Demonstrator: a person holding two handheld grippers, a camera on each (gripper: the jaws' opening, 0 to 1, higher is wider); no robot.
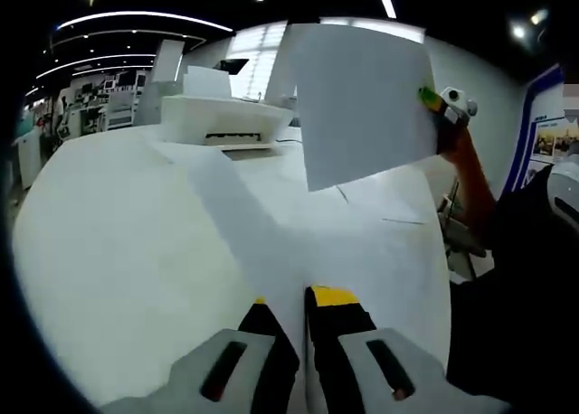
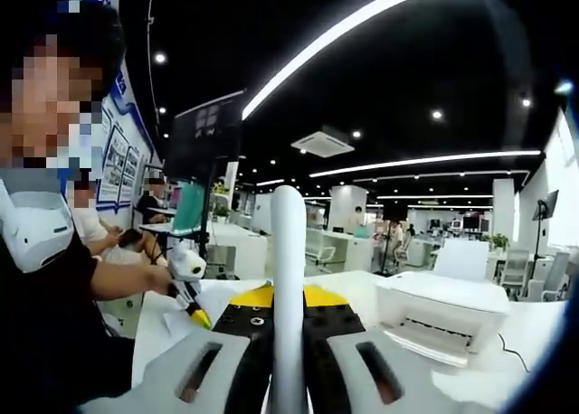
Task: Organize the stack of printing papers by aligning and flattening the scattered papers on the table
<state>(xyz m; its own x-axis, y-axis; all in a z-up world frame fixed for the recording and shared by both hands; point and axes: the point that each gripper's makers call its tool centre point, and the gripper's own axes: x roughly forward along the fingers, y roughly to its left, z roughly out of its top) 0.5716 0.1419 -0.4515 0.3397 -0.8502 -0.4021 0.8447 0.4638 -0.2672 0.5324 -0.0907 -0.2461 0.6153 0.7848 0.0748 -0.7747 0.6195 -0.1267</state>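
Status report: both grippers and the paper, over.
Left gripper shut on sheet on table. Right gripper holds raised sheet edge-on. Printer beside.

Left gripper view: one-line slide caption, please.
Left gripper pinches a paper sheet on the white table; right gripper lifts another.

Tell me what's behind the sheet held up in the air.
Behind the raised sheet a bright window shows past its top edge. The white printer stands beside it on the table. Whatever lies straight behind the sheet is covered.
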